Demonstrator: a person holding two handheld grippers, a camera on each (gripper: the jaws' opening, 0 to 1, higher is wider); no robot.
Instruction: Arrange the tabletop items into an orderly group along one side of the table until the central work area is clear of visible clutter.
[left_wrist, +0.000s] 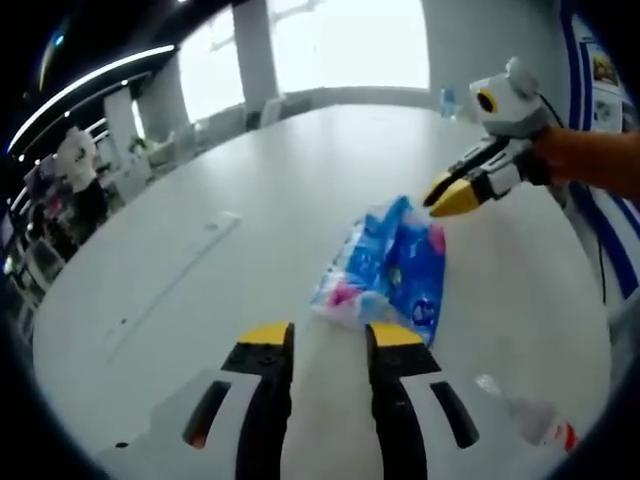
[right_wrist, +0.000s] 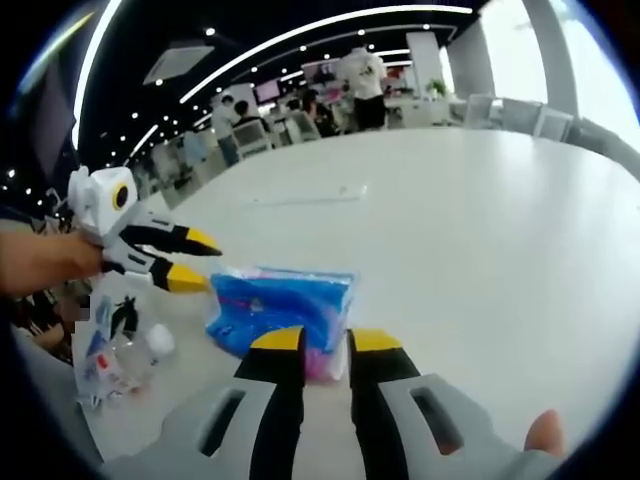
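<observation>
The packet (left_wrist: 385, 268) lies on the table (left_wrist: 200, 260), in the middle of the left gripper view. A bottle (left_wrist: 530, 415) lies at the lower right. People (right_wrist: 300, 100) stand behind the table, at the top of the right gripper view.

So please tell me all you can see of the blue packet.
The blue packet is a soft, crinkled plastic pack, blue and white with pink patches. It lies flat on the white table, just ahead of both grippers' open jaws. Whether either gripper touches it, I cannot tell.
</observation>
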